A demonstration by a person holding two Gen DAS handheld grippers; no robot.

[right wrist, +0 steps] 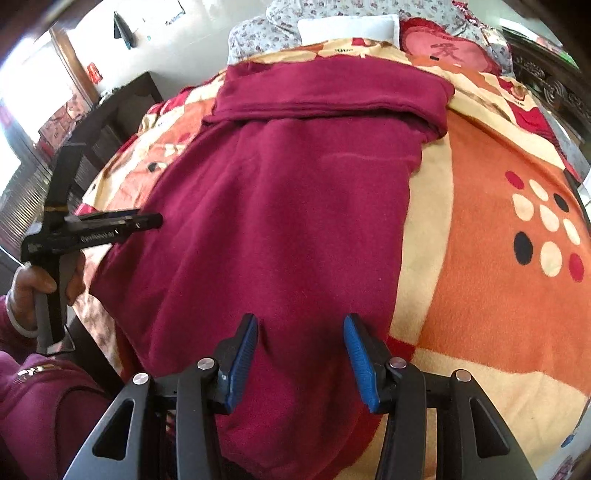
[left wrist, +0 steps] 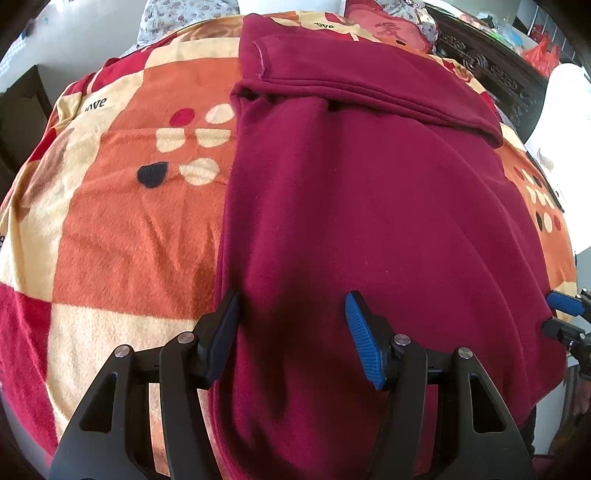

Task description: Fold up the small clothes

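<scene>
Both claws, left claw (left wrist: 291,328) and right claw (right wrist: 301,350), pointed steeply down, spread over the maroon garment (left wrist: 369,221) on the bed (left wrist: 129,240).

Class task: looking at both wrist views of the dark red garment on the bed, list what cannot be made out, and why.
- Dark red fleece garment, near hem: cut off by the bottom edge, behind the left gripper.
- Its sleeves: folded under the band across the top, both views.
- Right gripper: contact between pads and cloth unclear.
- Orange patterned blanket: covered beneath the garment.

Open blanket (right wrist: 480,280) flanks the maroon garment (right wrist: 288,221) on both bed sides; pillows (right wrist: 347,27) crowd the head edge.
</scene>
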